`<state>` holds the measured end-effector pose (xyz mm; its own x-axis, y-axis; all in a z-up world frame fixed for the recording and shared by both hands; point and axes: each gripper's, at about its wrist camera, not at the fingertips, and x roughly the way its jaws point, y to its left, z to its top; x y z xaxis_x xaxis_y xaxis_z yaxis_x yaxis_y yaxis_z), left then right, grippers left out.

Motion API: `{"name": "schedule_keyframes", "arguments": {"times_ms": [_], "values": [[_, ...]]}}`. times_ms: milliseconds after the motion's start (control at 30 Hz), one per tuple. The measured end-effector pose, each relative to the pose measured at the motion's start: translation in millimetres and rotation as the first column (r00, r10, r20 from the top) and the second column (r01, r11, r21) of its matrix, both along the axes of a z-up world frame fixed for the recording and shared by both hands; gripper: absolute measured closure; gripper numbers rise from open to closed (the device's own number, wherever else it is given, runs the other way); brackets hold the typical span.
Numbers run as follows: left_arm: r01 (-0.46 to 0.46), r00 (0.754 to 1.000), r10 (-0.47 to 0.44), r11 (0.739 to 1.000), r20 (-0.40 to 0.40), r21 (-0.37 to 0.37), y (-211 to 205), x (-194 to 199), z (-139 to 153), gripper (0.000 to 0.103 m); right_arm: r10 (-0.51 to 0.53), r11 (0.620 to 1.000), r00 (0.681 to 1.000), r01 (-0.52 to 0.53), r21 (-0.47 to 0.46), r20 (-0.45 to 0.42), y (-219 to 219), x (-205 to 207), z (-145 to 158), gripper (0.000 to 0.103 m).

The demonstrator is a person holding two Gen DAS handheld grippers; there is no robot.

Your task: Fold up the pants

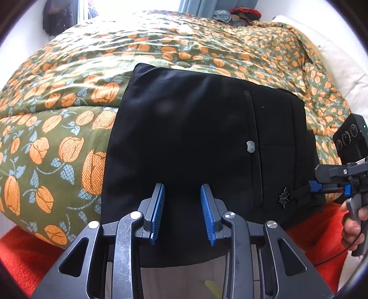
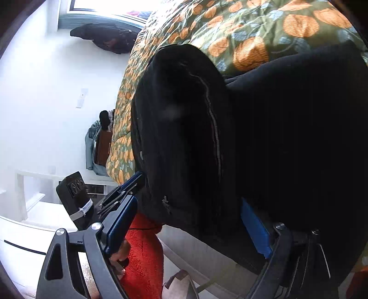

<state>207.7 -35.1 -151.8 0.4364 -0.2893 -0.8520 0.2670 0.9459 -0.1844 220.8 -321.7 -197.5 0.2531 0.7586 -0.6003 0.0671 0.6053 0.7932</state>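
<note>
Black folded pants (image 1: 195,126) lie on a floral duvet (image 1: 69,115), their near edge hanging over the side of the bed. A back pocket with a pale button (image 1: 250,146) faces up. My left gripper (image 1: 184,197) points down at the near part of the pants, its blue pads (image 1: 159,207) a little apart against the black cloth; a pinched fold cannot be made out. My right gripper (image 2: 188,207) comes in at the right edge of the pants (image 2: 287,138). One blue pad (image 2: 255,230) is tucked under the bundle and the other finger stands clear of it.
The duvet covers the whole bed, with a white pillow (image 1: 340,69) at the far right and a heap of clothes (image 1: 243,13) behind. Red fuzzy fabric (image 1: 18,253) shows below the bed edge. A hand (image 1: 352,225) holds the right gripper. White wall and furniture (image 2: 34,195) stand left.
</note>
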Motion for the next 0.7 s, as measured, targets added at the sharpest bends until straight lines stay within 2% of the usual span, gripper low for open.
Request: {"name": "schedule_keyframes", "arguments": {"times_ms": [33, 100, 167, 233, 267, 400, 533, 600, 700], "values": [[-0.002, 1.0, 0.002, 1.0, 0.0, 0.0, -0.2, 0.9, -0.5, 0.071, 0.001, 1.0, 1.0, -0.001, -0.015, 0.01, 3.7, 0.0, 1.6, 0.024], [-0.01, 1.0, 0.01, 1.0, 0.0, 0.008, 0.8, 1.5, 0.6, 0.069, 0.008, 0.994, 1.0, -0.005, -0.106, 0.026, 11.7, -3.2, 6.1, 0.067], [-0.015, 1.0, 0.016, 0.999, -0.001, 0.031, 0.3, 1.6, 5.7, 0.069, 0.027, 0.985, 0.998, -0.017, -0.17, 0.057, 20.8, -5.1, 16.2, 0.077], [-0.021, 1.0, 0.022, 0.999, -0.004, 0.037, 0.3, 1.9, 16.8, 0.068, 0.058, 0.983, 0.992, -0.038, -0.178, 0.111, 27.7, -8.6, 33.0, 0.081], [-0.018, 1.0, 0.018, 1.0, 0.0, -0.003, 2.2, 1.2, 27.8, 0.068, 0.068, 0.988, 0.988, -0.046, -0.149, 0.141, 27.9, -11.1, 42.2, 0.082], [0.003, 0.998, 0.003, 0.997, 0.065, -0.078, 1.4, -4.9, 66.5, 0.051, 0.055, 0.996, 0.975, -0.037, -0.086, 0.214, 8.3, -24.9, 70.1, 0.084], [0.07, 0.99, -0.061, 0.996, 0.13, -0.062, -14.2, -16.0, 92.9, 0.047, -0.041, 0.998, 0.981, 0.049, -0.037, 0.192, -43.2, -50.5, 75.0, 0.084], [0.092, 0.987, -0.086, 0.995, 0.139, -0.036, -22.6, -18.3, 92.8, 0.047, -0.071, 0.996, 0.983, 0.078, -0.037, 0.17, -64.5, -63.0, 73.6, 0.084], [0.117, 0.985, -0.12, 0.993, 0.124, 0.027, -39.4, -19.6, 78.1, 0.046, -0.111, 0.989, 0.988, 0.121, -0.091, 0.108, -92.1, -75.4, 54.0, 0.084]]}}
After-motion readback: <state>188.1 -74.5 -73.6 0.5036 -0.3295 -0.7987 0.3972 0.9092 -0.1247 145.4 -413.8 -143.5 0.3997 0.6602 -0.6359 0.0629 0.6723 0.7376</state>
